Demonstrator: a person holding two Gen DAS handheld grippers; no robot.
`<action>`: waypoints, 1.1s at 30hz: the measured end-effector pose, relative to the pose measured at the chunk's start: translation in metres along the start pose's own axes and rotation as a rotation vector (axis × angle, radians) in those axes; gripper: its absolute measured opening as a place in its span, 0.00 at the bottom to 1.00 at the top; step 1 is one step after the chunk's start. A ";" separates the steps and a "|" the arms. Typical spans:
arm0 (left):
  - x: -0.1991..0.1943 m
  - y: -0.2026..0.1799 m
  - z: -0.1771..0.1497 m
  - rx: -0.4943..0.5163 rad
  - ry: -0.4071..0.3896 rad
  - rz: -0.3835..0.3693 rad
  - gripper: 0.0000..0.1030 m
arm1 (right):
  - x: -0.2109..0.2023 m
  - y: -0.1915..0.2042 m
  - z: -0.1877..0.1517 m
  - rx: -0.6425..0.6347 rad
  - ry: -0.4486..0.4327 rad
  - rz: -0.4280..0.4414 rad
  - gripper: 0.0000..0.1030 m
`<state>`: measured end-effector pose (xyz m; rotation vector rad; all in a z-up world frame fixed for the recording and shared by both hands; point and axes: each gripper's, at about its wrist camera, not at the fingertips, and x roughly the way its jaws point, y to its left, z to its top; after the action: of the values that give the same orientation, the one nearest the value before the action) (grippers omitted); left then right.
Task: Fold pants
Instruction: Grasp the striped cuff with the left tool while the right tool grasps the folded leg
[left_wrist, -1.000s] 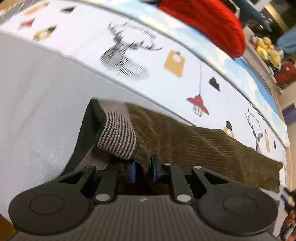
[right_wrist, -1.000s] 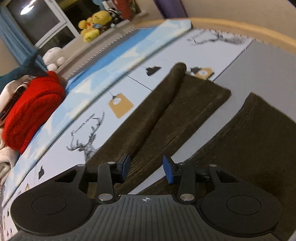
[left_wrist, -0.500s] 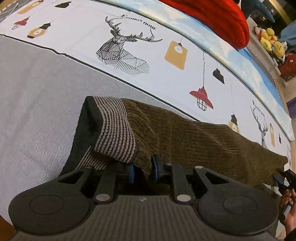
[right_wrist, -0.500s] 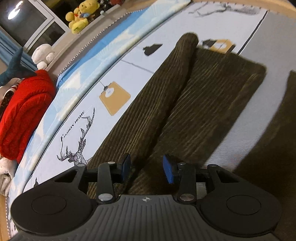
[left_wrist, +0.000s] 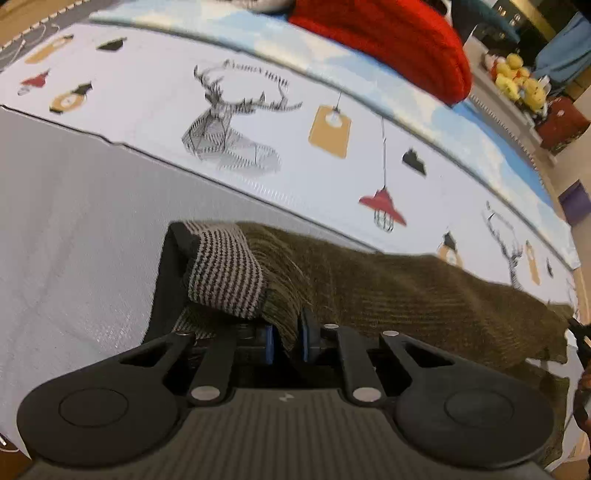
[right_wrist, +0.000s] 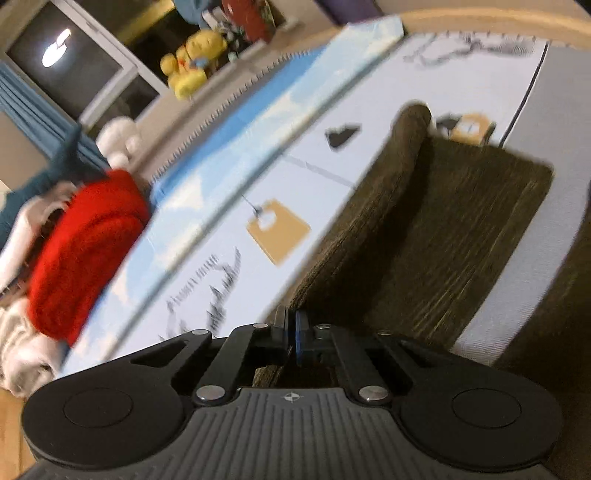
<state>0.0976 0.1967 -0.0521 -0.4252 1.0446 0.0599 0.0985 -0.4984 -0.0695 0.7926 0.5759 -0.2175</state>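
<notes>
Olive-brown corduroy pants (left_wrist: 388, 295) lie on the bed, with the striped waistband lining (left_wrist: 225, 273) turned up at the left end. My left gripper (left_wrist: 285, 341) sits low over the waist. Its jaws are closing, and a fold of the waist fabric stands between the blue pads (left_wrist: 269, 345). In the right wrist view one pant leg (right_wrist: 424, 229) stretches away, its far edge rolled up. My right gripper (right_wrist: 291, 332) is shut at the near left edge of that leg and seems to pinch the fabric edge. The view is blurred.
The bed has a grey sheet (left_wrist: 92, 221) and a white band printed with deer and lamps (left_wrist: 236, 125). A red knitted garment (left_wrist: 388, 37) lies at the far side, also red in the right view (right_wrist: 85, 243). Yellow plush toys (right_wrist: 192, 62) sit on a ledge beyond. A hand (left_wrist: 583, 387) shows at the right edge.
The right gripper's jaws went from apart to shut, and it shifted toward the left edge of the pant leg. The left gripper kept its hold at the waist.
</notes>
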 end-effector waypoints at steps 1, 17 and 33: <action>-0.007 0.003 -0.001 -0.010 -0.019 -0.012 0.13 | -0.015 0.005 0.003 -0.017 -0.013 0.009 0.02; -0.022 0.037 -0.026 0.126 0.142 0.075 0.16 | -0.144 -0.100 -0.049 0.026 0.421 -0.320 0.07; -0.010 0.022 -0.023 0.139 0.160 0.111 0.35 | -0.108 -0.182 0.024 0.024 0.197 -0.449 0.18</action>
<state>0.0684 0.2100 -0.0604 -0.2487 1.2219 0.0520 -0.0531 -0.6442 -0.1063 0.7038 0.9373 -0.5636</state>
